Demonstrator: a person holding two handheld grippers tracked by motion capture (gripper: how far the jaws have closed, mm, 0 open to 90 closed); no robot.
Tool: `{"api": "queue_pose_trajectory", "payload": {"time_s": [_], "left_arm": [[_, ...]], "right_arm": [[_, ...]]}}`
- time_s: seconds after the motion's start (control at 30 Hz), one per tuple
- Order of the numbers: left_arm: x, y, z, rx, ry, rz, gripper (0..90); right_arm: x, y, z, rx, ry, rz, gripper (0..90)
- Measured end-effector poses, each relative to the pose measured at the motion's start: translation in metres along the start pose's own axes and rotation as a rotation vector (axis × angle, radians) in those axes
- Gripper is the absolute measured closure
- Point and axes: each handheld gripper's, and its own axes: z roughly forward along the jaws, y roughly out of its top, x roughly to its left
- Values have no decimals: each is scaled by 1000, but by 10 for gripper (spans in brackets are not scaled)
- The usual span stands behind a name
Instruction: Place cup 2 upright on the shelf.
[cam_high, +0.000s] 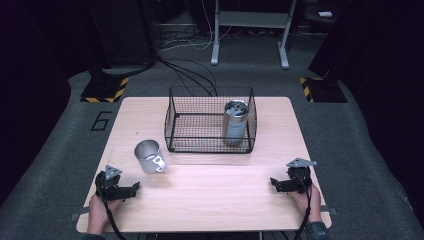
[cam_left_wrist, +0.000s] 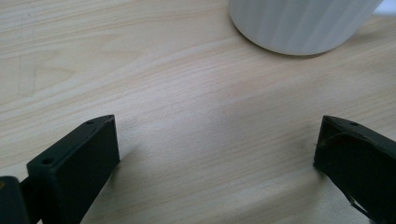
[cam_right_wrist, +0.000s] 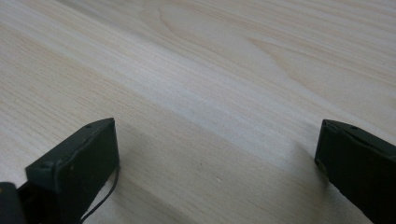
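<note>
Spreading widest before me is the wooden table (cam_high: 210, 200), with the black wire basket (cam_high: 210, 120) at its far middle holding an upright steel tumbler (cam_high: 235, 122) in its right part. Left of the basket's near corner stands a metal mug (cam_high: 148, 156). My left gripper (cam_high: 131, 189) and right gripper (cam_high: 276, 183) rest at the near corners, jaws spread wide, holding nothing.

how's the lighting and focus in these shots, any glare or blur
High view: the table is evenly lit, the surroundings fall into darkness, and the tumbler lid glints. Left gripper view: the mug looks washed out and soft, and the jaws cast faint shadows. Right gripper view: the wood grain is sharp nearby, with a mild sheen across the middle.
</note>
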Motion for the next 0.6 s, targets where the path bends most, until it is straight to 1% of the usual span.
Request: {"api": "queue_pose_trajectory", "payload": {"time_s": [0.03, 0.1, 0.13, 0.2, 0.23, 0.27, 0.3, 0.33, 0.37, 0.4, 0.43, 0.47, 0.5, 0.57, 0.6], "left_arm": [[0, 0, 0, 1, 1, 2, 0], [0, 0, -1, -3, -19, 0, 0], [0, 1, -2, -22, -23, -5, 0], [2, 4, -8, -30, -49, -15, 0], [3, 6, -11, -37, -56, -24, 0], [3, 8, -14, -68, -56, -36, 0], [4, 11, -18, -74, -65, -39, 0], [3, 14, -21, -97, -65, -49, 0], [4, 17, -25, -93, -73, -44, 0], [3, 20, -27, -112, -72, -45, 0], [3, 24, -30, -106, -83, -42, 0], [3, 27, -32, -119, -89, -46, 1], [3, 30, -35, -118, -102, -45, 1], [2, 38, -38, -134, -115, -45, 1], [1, 41, -40, -138, -119, -42, 1]], "right_arm": [[0, 0, 0, 0, 0, -1, 0], [0, 0, 0, 0, 0, -2, 0], [0, 0, 0, 0, 0, -3, 0], [0, 0, 0, 0, 0, -4, 0], [0, 0, 0, 1, 1, -2, 0], [0, 0, 0, 1, 0, -2, 0], [0, 0, 0, 0, 2, -3, 0], [-1, -1, -1, 2, 9, -12, 0], [-2, -1, -1, -4, 14, -18, 0], [-2, -1, -1, -7, 15, -18, 0], [-2, -1, -1, -7, 22, -20, 0], [-3, -1, -1, -7, 29, -29, 0], [-4, -2, -1, -4, 34, -39, 0], [-5, -1, -2, 5, 42, -43, 0], [-5, -2, -2, 0, 41, -43, 0]]}}
